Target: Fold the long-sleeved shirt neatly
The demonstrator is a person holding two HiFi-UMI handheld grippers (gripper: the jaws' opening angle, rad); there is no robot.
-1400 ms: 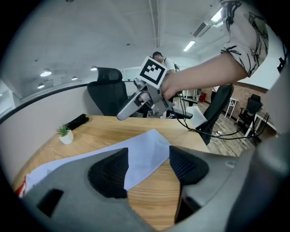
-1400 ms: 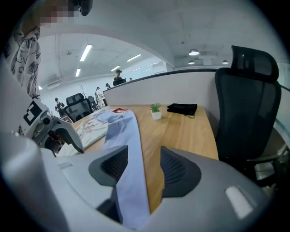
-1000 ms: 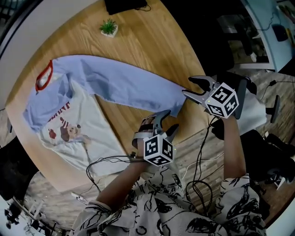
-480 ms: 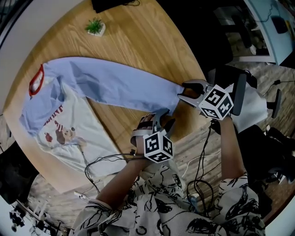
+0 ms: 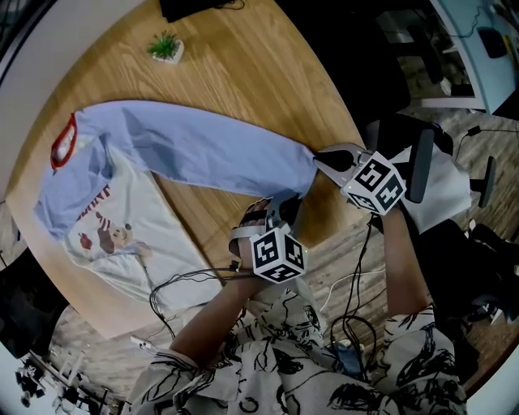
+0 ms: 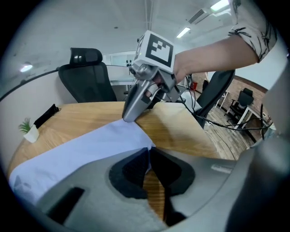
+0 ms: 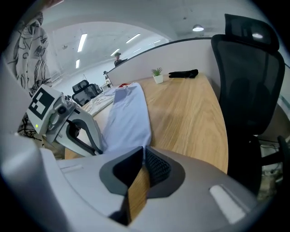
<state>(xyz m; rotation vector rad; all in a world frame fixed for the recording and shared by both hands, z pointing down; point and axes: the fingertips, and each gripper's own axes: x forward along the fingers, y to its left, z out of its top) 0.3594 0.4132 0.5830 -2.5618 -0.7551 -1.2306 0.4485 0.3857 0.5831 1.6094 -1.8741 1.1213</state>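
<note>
**Surroundings.** Round wooden desk point(image 5: 243, 73). A small potted plant point(image 5: 166, 47) stood near the far edge, with a flat black object point(image 5: 195, 8) beyond it at the rim. Both were well apart from the garment. A black office chair point(image 7: 249, 90) stood just off the desk on the right gripper's side. Thin dark cables point(image 5: 174, 284) looped over the near edge of the desk and across the lower hem of the shirt. They ran back towards the person's patterned sleeve point(image 5: 268, 365).

**Garment.** Long-sleeved shirt point(image 5: 122, 211), spread flat on the left part of the desk. It had a white body with a cartoon print, blue shoulders and a red neckband. One blue sleeve point(image 5: 211, 154) stretched straight across the wood towards the near right rim, and its end lay between the two grippers.

**Left gripper** point(image 6: 148, 156). The fingers had just been closing and stood together. A corner of the sleeve's end was pinched in the seam between them, on the side nearer the person.

**Right gripper** point(image 7: 143, 154). The fingers had likewise just been closing and stood together. The tips met on the opposite corner of the sleeve's end, where the blue cloth ran up into them. The two grippers sat near each other with only the sleeve's end between them.
</note>
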